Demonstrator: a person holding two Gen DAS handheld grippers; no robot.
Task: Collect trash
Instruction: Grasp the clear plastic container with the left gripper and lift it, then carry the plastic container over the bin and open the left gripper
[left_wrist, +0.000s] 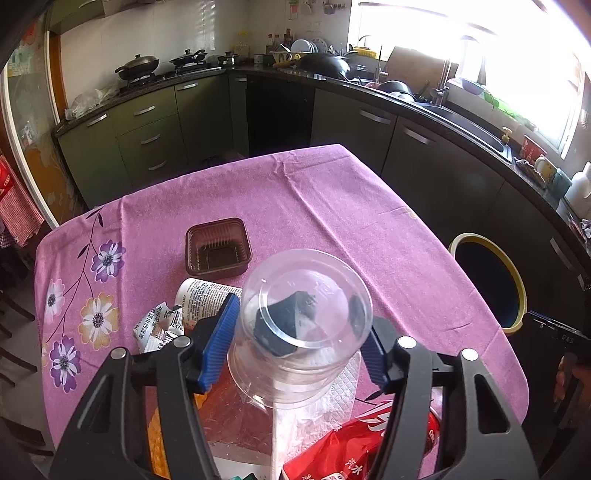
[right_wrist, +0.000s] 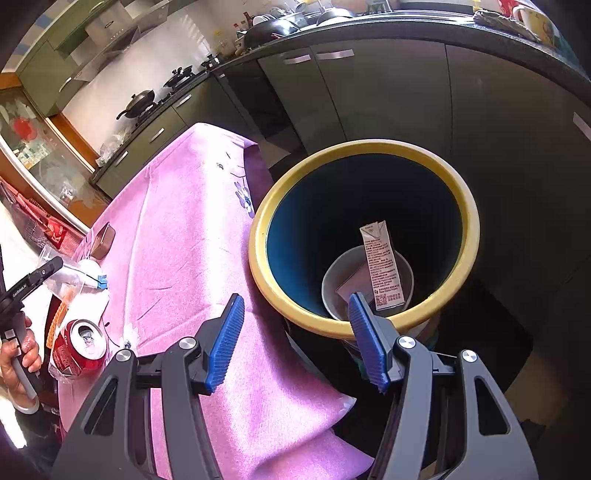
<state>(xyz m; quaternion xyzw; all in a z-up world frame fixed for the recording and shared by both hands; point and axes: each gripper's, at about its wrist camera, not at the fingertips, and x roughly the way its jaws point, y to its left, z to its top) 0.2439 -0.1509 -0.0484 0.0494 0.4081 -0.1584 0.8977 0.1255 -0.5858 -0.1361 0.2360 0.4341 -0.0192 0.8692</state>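
With the left gripper (left_wrist: 301, 334) clenched on the clear plastic cup (left_wrist: 303, 321) above the desk (left_wrist: 332, 206), carry it level toward the bin (left_wrist: 517, 284) at three o'clock, where the released right gripper (right_wrist: 295, 341) hovers empty.

Left wrist view looks steeply down, close over the table (left_wrist: 332, 206), out to the far counter (left_wrist: 369, 88), bin (left_wrist: 517, 280) at right. Right wrist view tips down right over the bin (right_wrist: 258, 258), table (right_wrist: 184, 240) at left. Both share table, bin and counter (right_wrist: 406, 26).
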